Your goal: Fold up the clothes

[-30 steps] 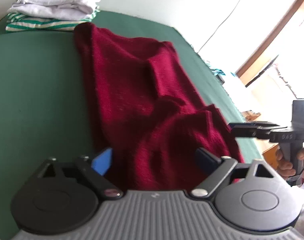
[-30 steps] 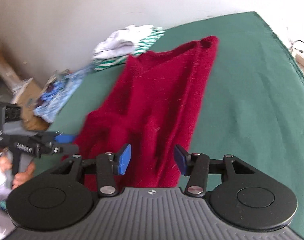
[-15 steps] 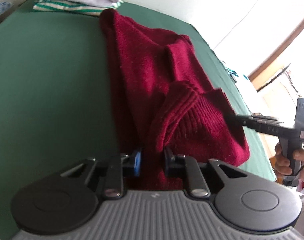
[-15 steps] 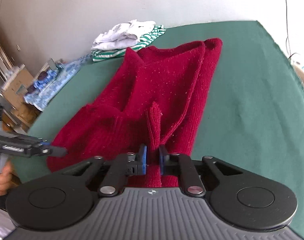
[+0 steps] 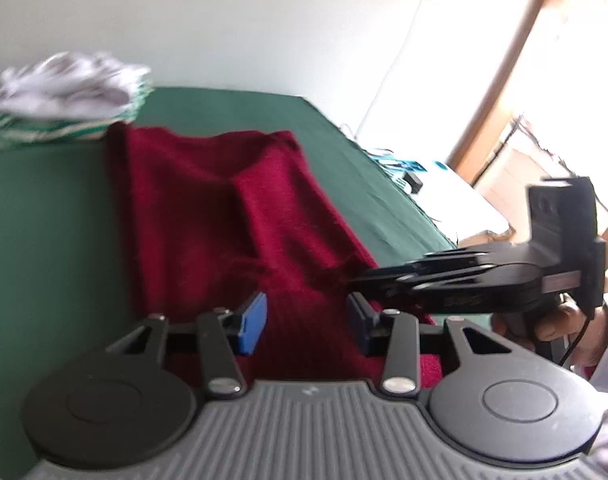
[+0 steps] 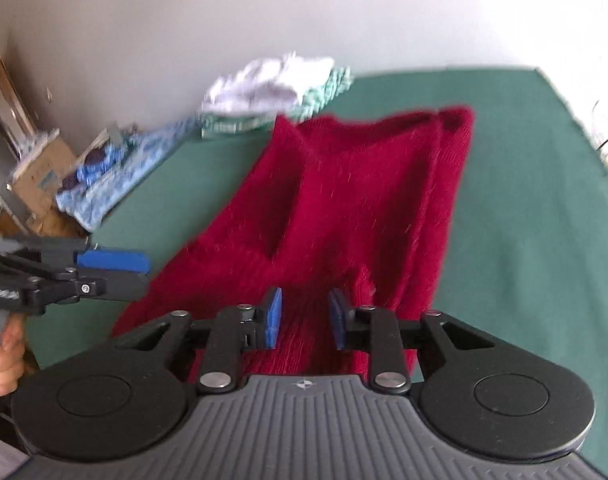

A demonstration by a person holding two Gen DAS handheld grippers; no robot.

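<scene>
Both claws sit at the near hem of the red sweater [image 6: 343,208], which lies lengthwise on the green table [image 6: 543,200]. The left gripper [image 5: 304,320] is parted wide, the right gripper [image 6: 304,316] narrower, and neither holds any cloth. My read: take even corners and keep the hem level. Beyond the sweater's far end sits a folded pile [image 6: 272,92].

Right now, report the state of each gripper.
Left gripper: open, holding nothing, fingers either side of the red sweater.
Right gripper: open, holding nothing, over the sweater's near edge.
</scene>
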